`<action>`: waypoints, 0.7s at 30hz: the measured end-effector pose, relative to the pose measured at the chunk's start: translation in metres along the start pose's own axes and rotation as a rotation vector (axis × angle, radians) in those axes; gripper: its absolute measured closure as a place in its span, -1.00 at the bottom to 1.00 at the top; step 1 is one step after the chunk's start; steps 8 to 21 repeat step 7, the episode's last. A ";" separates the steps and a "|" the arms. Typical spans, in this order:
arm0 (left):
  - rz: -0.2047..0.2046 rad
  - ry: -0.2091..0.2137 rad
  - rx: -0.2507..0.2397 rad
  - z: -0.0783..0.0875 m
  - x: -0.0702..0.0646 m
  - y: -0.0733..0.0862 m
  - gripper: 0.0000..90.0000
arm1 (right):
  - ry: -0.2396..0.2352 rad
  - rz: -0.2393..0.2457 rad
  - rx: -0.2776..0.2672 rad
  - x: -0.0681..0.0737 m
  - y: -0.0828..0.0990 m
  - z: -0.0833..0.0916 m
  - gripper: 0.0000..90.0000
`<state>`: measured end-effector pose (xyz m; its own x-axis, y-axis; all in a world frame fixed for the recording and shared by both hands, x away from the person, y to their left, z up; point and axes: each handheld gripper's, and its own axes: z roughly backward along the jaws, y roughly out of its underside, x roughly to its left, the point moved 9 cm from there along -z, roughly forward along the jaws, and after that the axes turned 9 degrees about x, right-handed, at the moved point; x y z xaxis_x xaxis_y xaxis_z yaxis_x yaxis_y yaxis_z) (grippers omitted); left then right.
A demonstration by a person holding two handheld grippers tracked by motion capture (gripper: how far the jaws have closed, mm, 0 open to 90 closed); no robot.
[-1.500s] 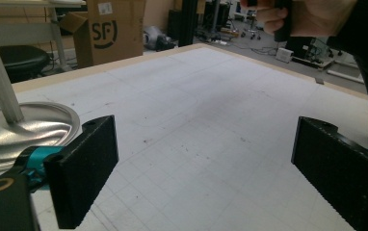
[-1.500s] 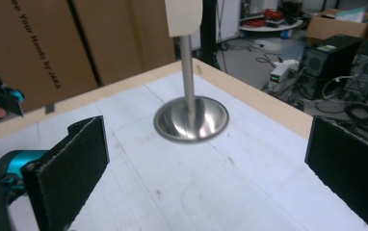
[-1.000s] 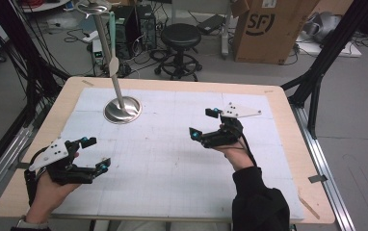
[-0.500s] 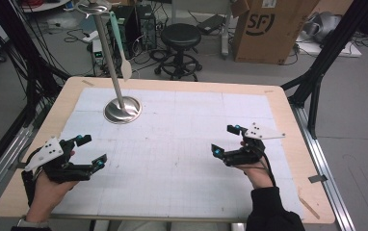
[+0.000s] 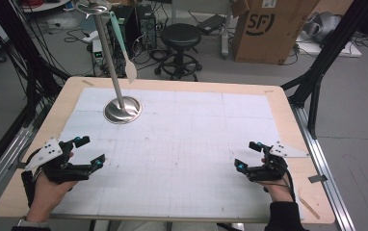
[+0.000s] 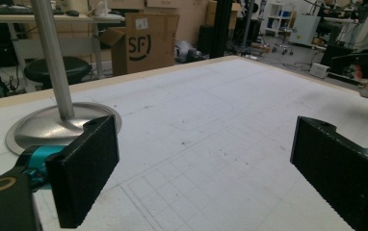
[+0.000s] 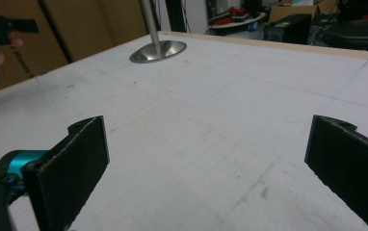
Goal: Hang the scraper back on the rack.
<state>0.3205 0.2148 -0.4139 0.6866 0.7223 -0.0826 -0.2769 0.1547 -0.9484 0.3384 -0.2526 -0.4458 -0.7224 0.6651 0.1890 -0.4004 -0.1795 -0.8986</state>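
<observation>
So going across the desk from the left: the left gripper is sitting near the front-left corner, its claw spread wide with nothing between the pads, and in the left gripper view its jaws are pointing across the gridded mat with the stand's base just ahead of them. That stand is sitting toward the back-left corner of the desk, a shiny round metal foot with a thin upright pole going up to a hook ring at the top. Hanging off that top is the spatula, a pale green handle with a whitish blade dangling at the lower end, hanging free beside the pole and well above the desk. I'm guessing it's a light silicone thing, stiff in the handle and floppy at the blade, so it's probably going to swing if nudged; the handle's middle looks like the sane place to pinch, not the soft blade. The polished pole looks slippery and the stand could rock if tugged sideways. Over by the front-right corner, the right gripper is resting low over the mat, also gaping wide and holding nothing, well apart from the stand.
</observation>
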 end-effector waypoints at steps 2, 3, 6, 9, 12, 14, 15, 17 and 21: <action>0.001 0.005 0.006 -0.002 -0.001 0.001 -0.77 | -0.006 -0.026 -0.025 -0.003 0.002 0.007 -0.99; 0.000 0.004 0.009 -0.003 -0.001 0.002 -0.77 | 0.002 -0.034 -0.029 -0.004 0.002 0.008 -0.99; -0.002 0.007 0.016 -0.005 -0.003 0.003 -0.77 | 0.001 -0.030 -0.041 -0.004 0.001 0.009 -0.99; -0.005 0.006 0.020 -0.006 -0.003 0.003 -0.77 | 0.001 -0.027 -0.037 -0.003 0.001 0.008 -0.99; -0.005 0.006 0.020 -0.006 -0.003 0.003 -0.77 | 0.001 -0.027 -0.037 -0.003 0.001 0.008 -0.99; -0.005 0.006 0.020 -0.006 -0.003 0.003 -0.77 | 0.001 -0.027 -0.037 -0.003 0.001 0.008 -0.99; -0.005 0.006 0.020 -0.006 -0.003 0.003 -0.77 | 0.001 -0.027 -0.037 -0.003 0.001 0.008 -0.99; -0.005 0.006 0.020 -0.006 -0.003 0.003 -0.77 | 0.001 -0.027 -0.037 -0.003 0.001 0.008 -0.99; -0.005 0.006 0.020 -0.006 -0.003 0.003 -0.77 | 0.001 -0.027 -0.037 -0.003 0.001 0.008 -0.99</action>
